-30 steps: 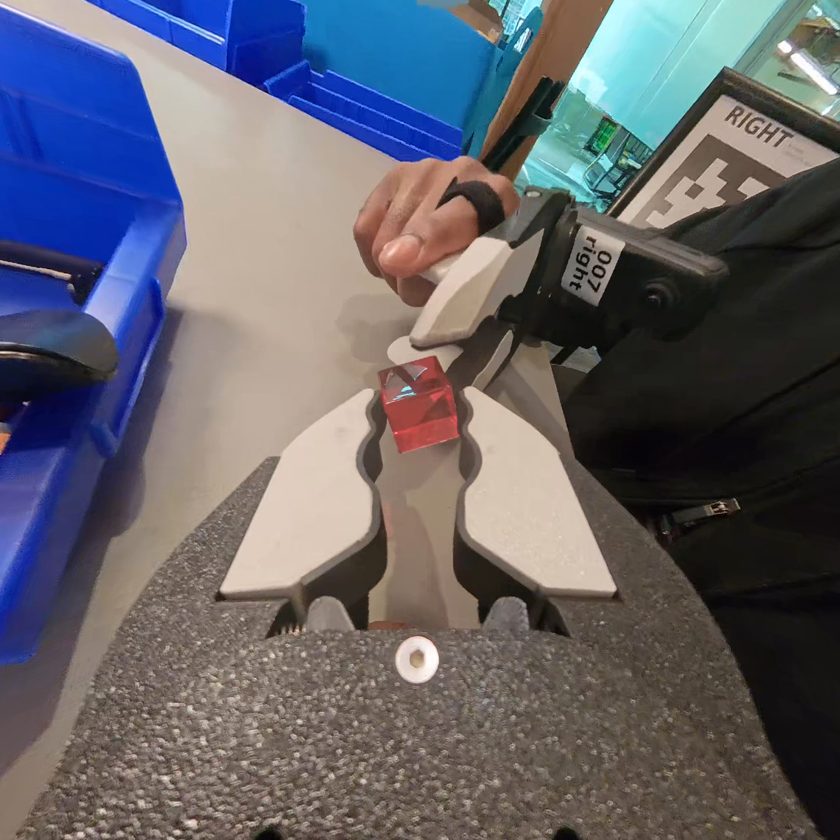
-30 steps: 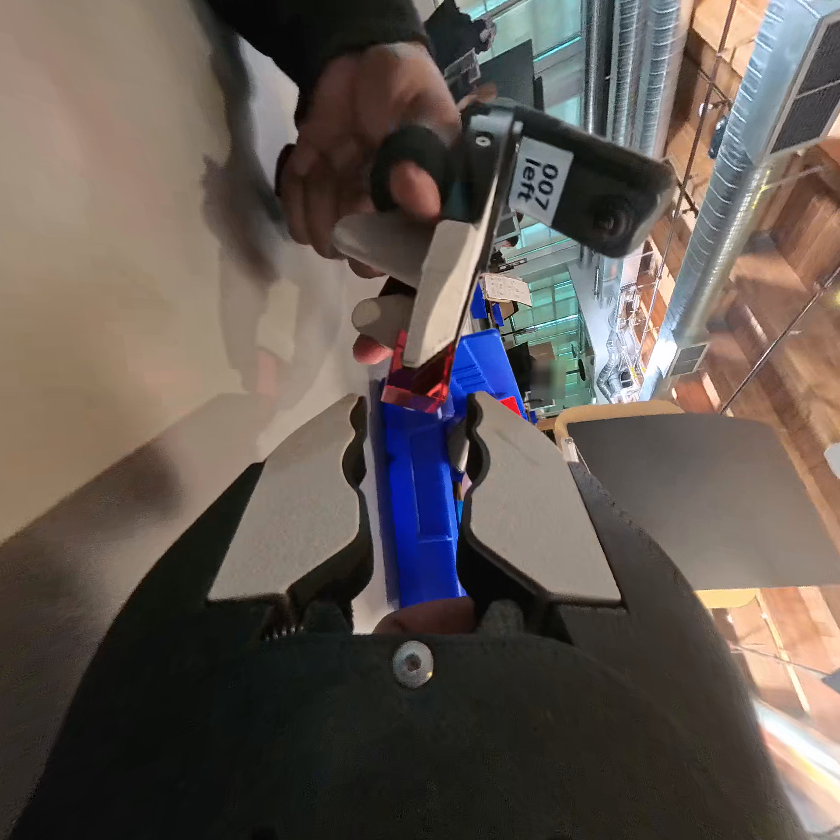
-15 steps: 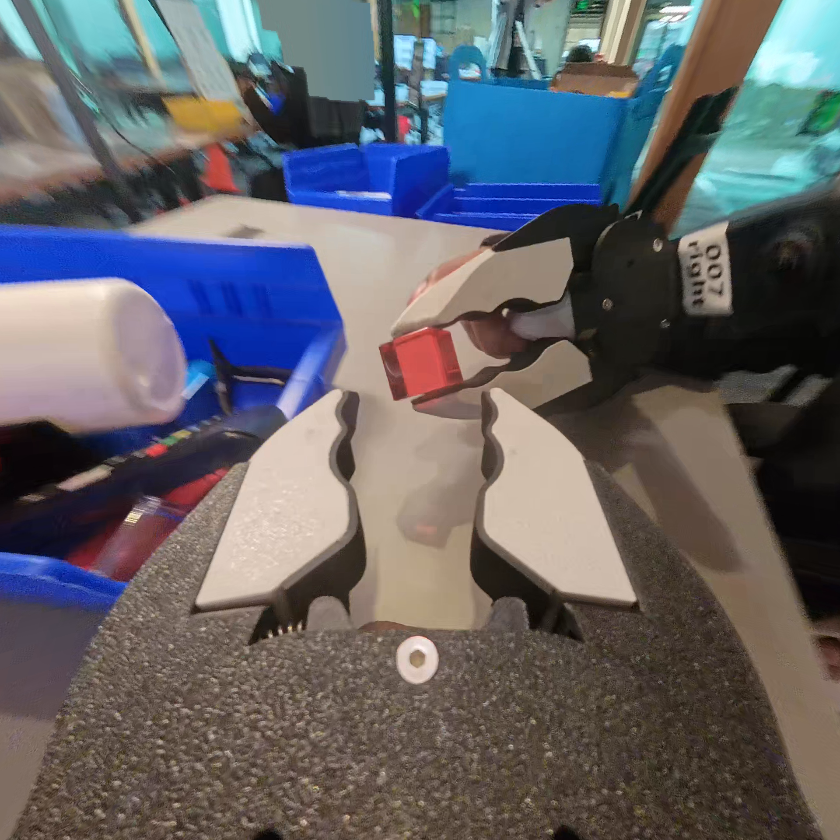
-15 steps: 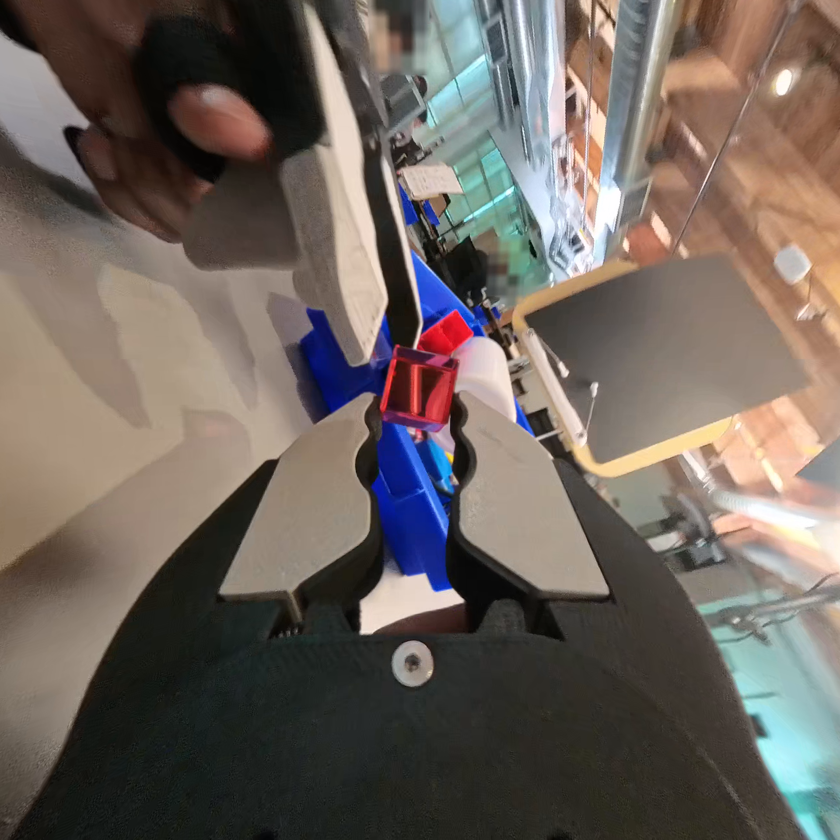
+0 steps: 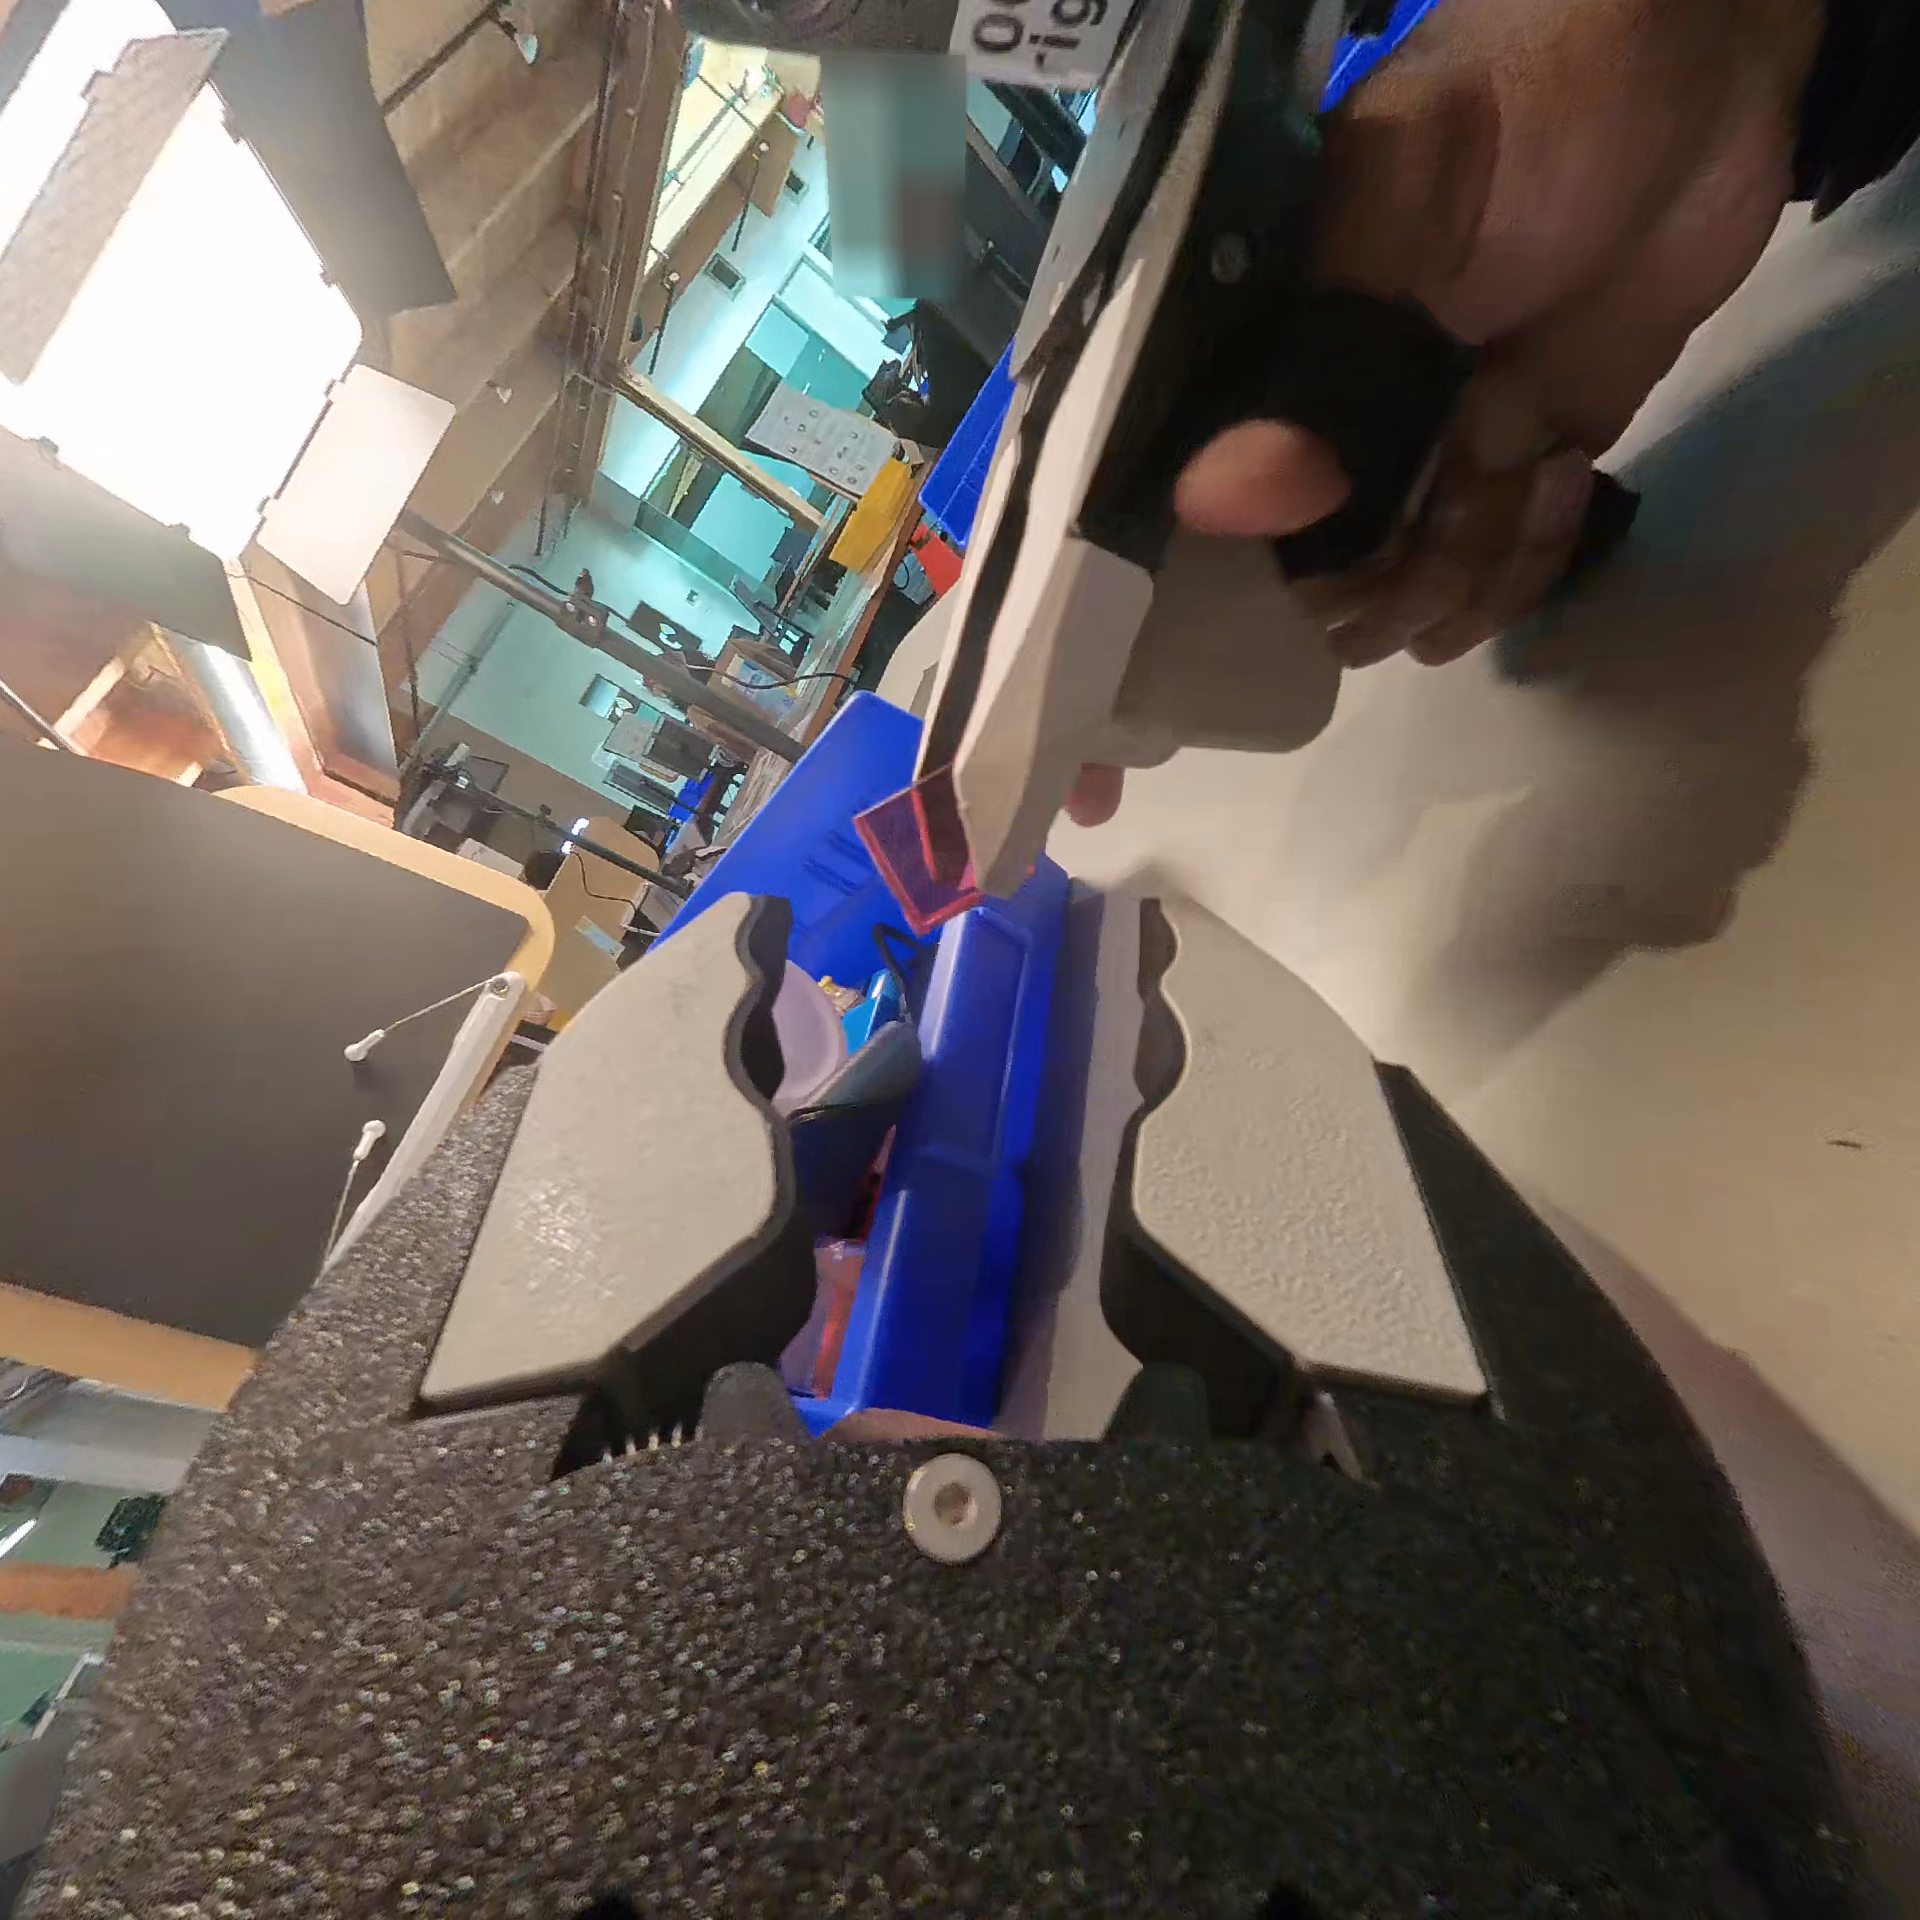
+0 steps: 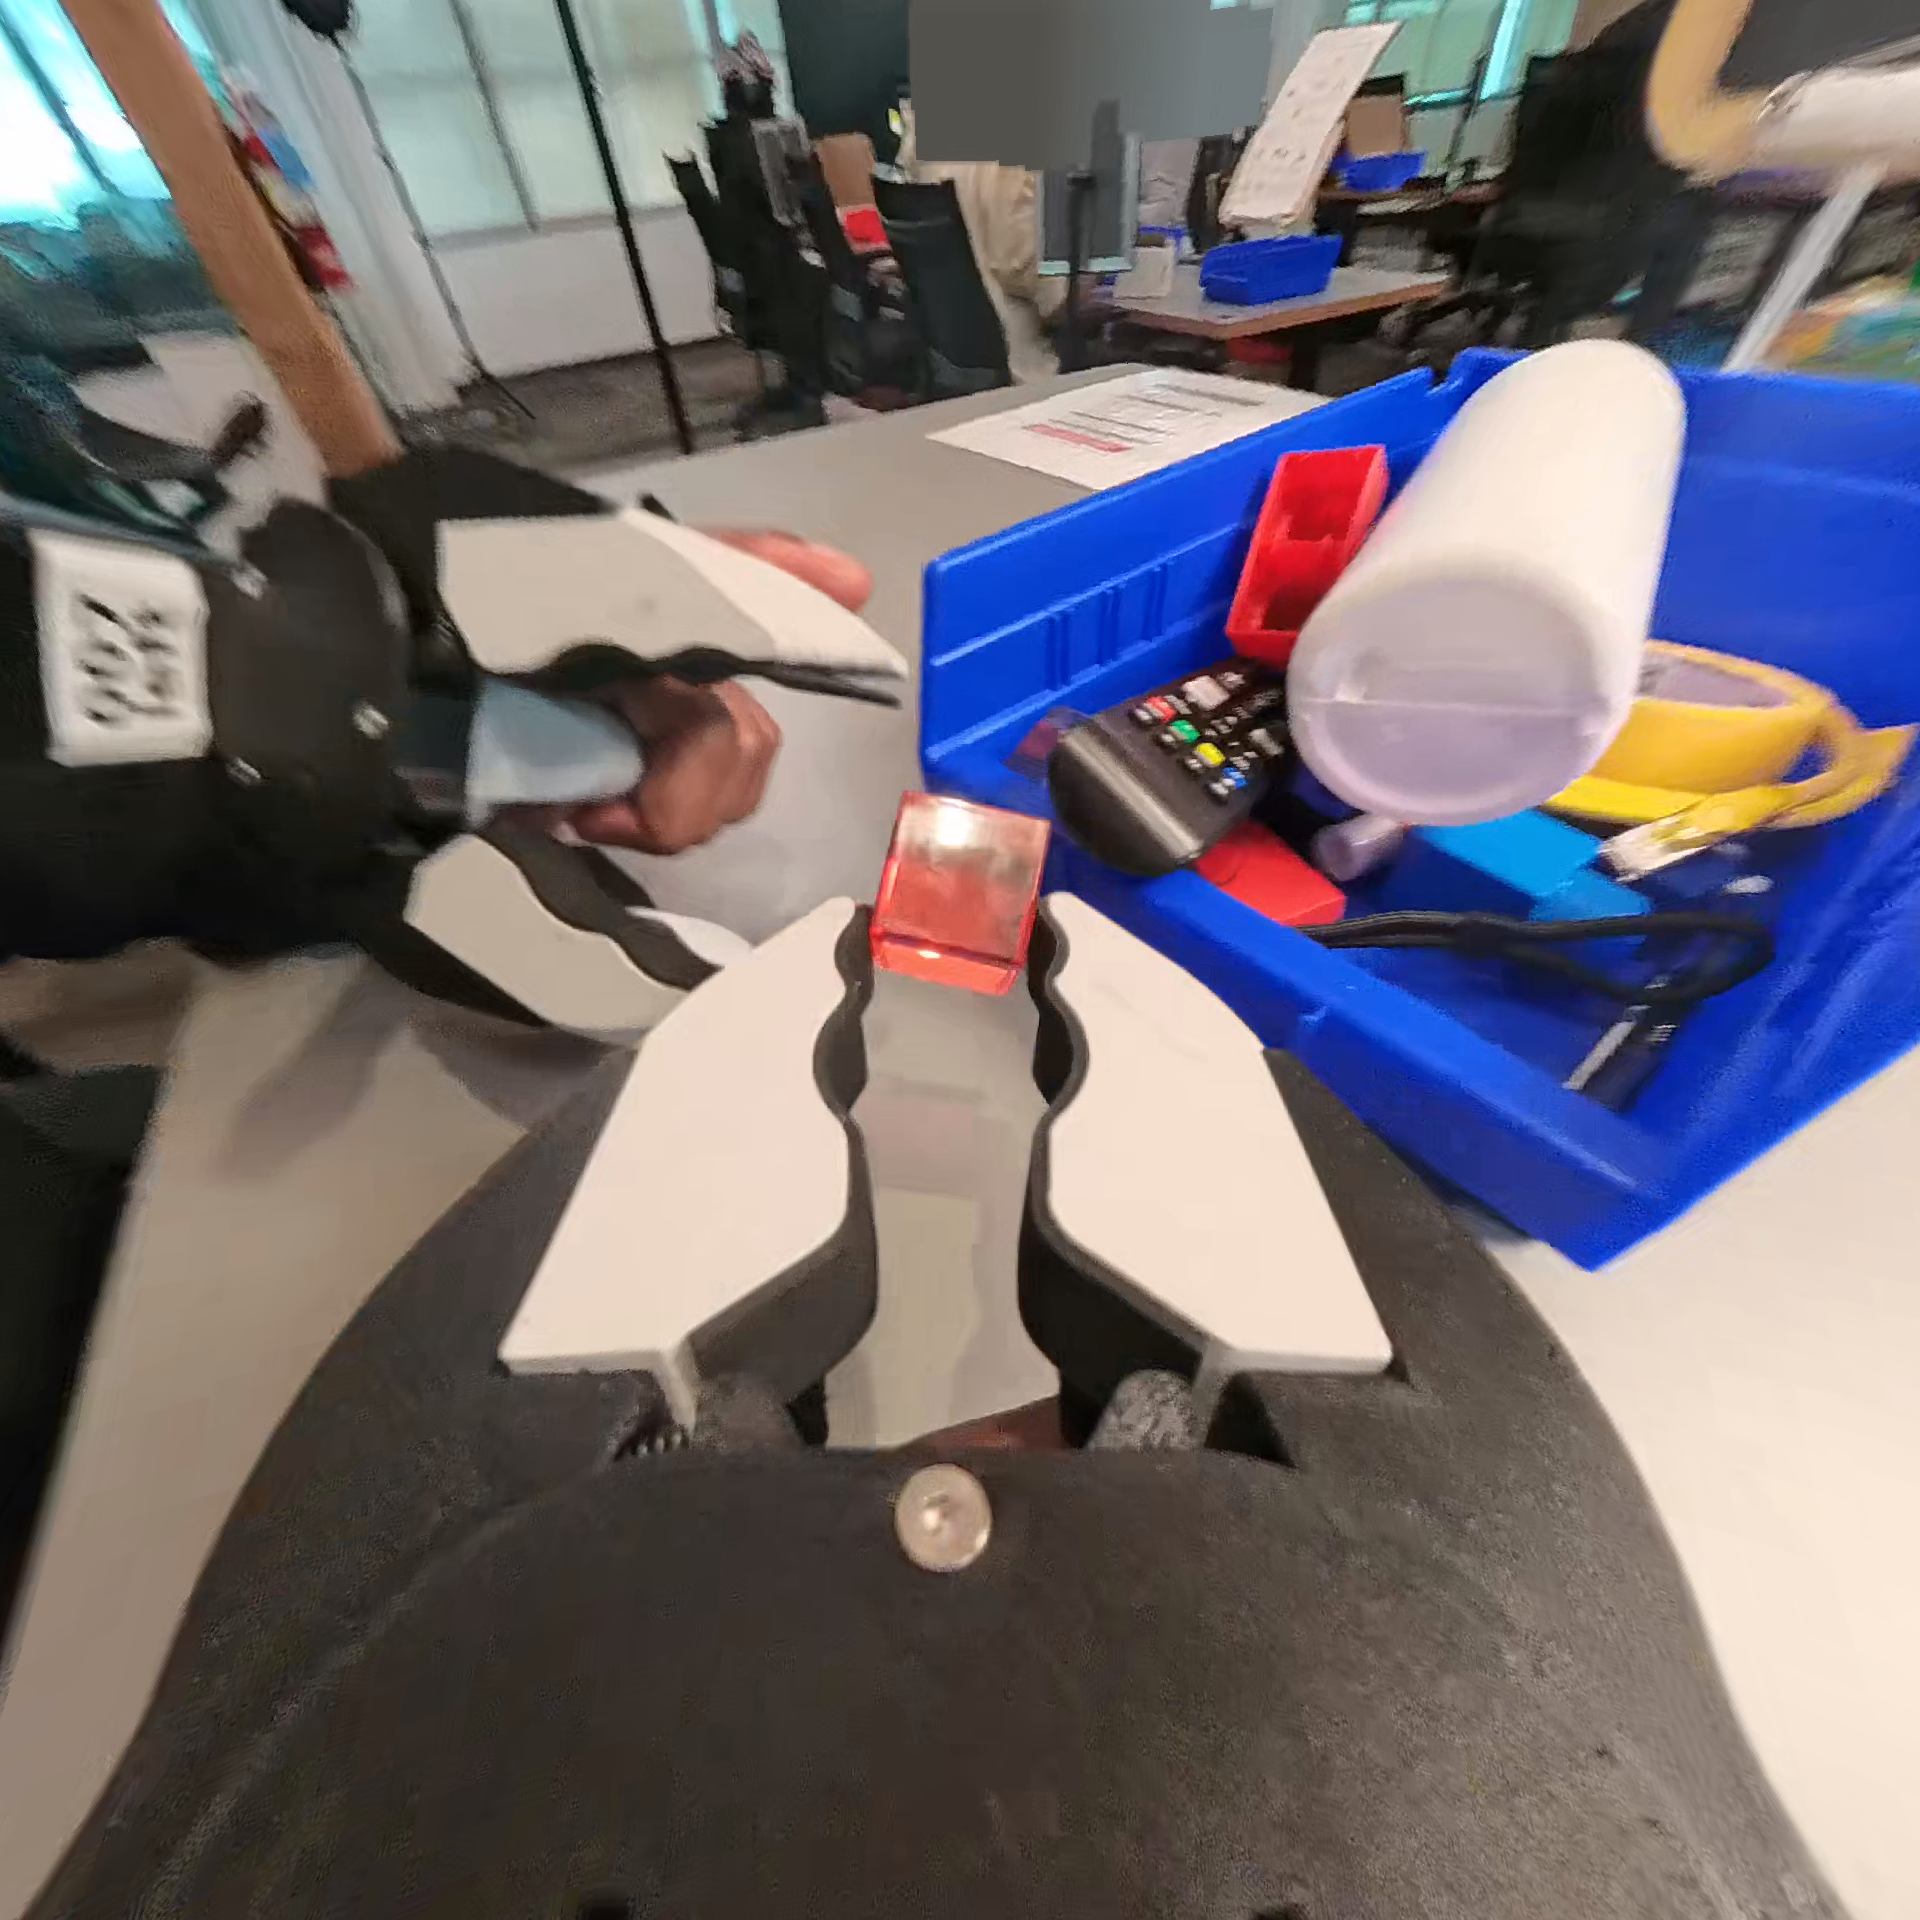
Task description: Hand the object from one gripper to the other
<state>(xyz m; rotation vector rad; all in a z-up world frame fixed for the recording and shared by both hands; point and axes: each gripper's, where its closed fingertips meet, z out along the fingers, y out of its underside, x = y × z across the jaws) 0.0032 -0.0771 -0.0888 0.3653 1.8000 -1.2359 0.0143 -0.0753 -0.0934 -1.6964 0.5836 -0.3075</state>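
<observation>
A clear red cube [image 6: 956, 883] sits between the fingertips of my right gripper [image 6: 951, 920], which is shut on it above the grey table [image 6: 1683, 1455]. My left gripper [image 6: 810, 805] shows at the left of the right wrist view, open and empty, a little apart from the cube. In the left wrist view my left gripper [image 5: 951, 925] is open with nothing between its fingers. Just beyond its tips, the right gripper [image 5: 961, 831] comes down from the top and holds the cube [image 5: 914, 847].
A blue bin [image 6: 1351, 1039] stands right of the cube. It holds a white cylinder [image 6: 1475, 623], a black remote [image 6: 1153, 790], yellow tape [image 6: 1725, 748], a red box [image 6: 1304, 551] and a black cable. A person's hand [image 5: 1507, 260] holds the right gripper. A sheet of paper [image 6: 1122, 421] lies behind. The tips of both grippers are at nearly the same place.
One second ago my left gripper held the cube. My right gripper has closed on it, my left gripper has opened and let go, and the two have drawn apart and turned.
</observation>
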